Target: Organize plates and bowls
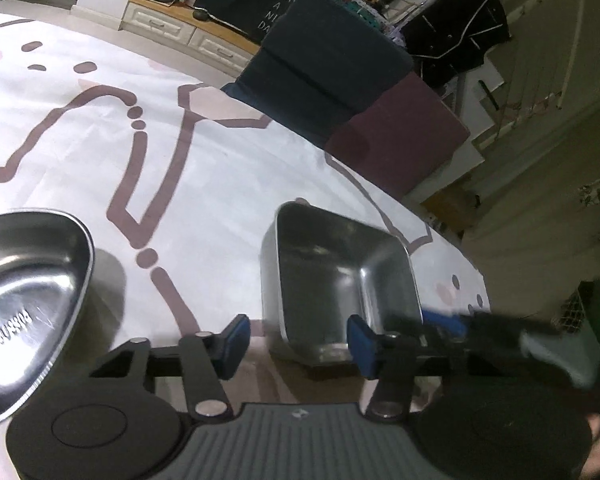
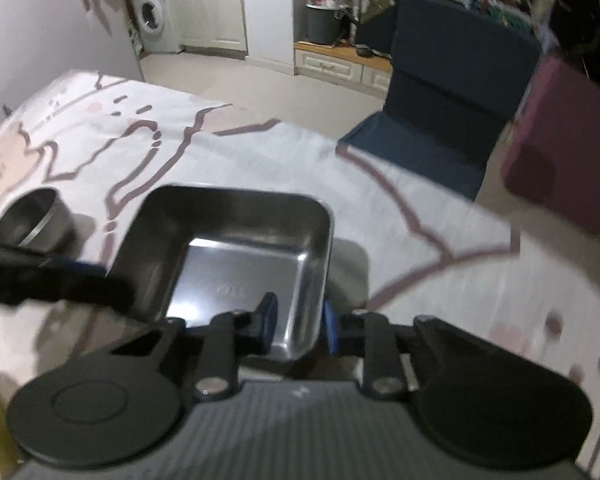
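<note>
A square steel tray stands on the white patterned cloth. My left gripper is open, its blue pads on either side of the tray's near left corner with gaps on both sides. In the right wrist view my right gripper straddles the near right wall of the same tray, one pad inside and one outside. A gap still shows at the inner pad. A heart-shaped steel dish lies to the left. A round steel bowl sits further left. Each gripper shows blurred in the other's view.
The table's edge curves away on the right. Beyond it on the floor stand a dark blue folded cushion seat and a maroon block. Cabinets and a washing machine line the far wall.
</note>
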